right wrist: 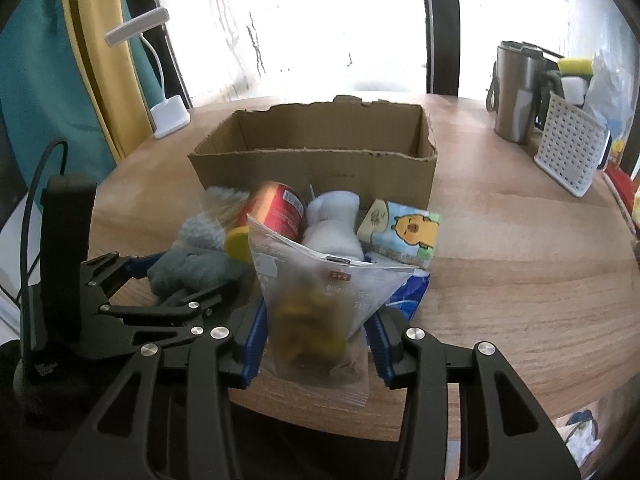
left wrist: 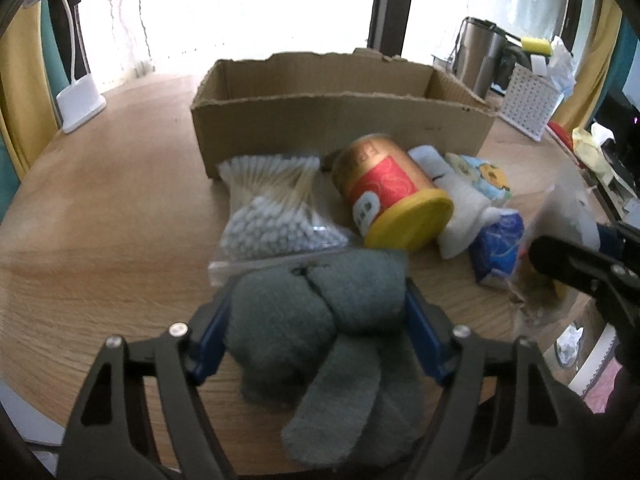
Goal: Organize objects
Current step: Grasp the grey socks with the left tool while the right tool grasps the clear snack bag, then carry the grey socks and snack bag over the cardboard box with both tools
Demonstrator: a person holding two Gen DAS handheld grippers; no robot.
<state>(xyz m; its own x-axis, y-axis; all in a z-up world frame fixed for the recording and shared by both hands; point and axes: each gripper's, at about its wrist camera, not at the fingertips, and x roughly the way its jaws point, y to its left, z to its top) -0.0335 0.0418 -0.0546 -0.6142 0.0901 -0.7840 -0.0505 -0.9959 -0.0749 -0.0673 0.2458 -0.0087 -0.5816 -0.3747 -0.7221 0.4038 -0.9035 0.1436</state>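
Observation:
A rolled bundle of grey socks [left wrist: 320, 320] lies on the wooden table between the blue pads of my left gripper [left wrist: 318, 290], which press on both its sides. My right gripper [right wrist: 318, 320] is shut on a clear snack bag [right wrist: 320, 292] with yellow pieces inside, held just above the table. Behind them lie a cotton swab bag [left wrist: 276, 208], a red and gold can [left wrist: 384, 192] on its side, a white cloth roll [right wrist: 332, 224], a cartoon tissue pack [right wrist: 404, 228] and a blue packet [left wrist: 496, 248]. An open cardboard box [right wrist: 312, 168] stands behind the pile, with nothing visible inside.
A steel tumbler [right wrist: 516, 92] and a white perforated basket [right wrist: 572, 152] stand at the back right. A white desk lamp [right wrist: 170, 114] stands at the back left. The round table's front edge runs just under both grippers.

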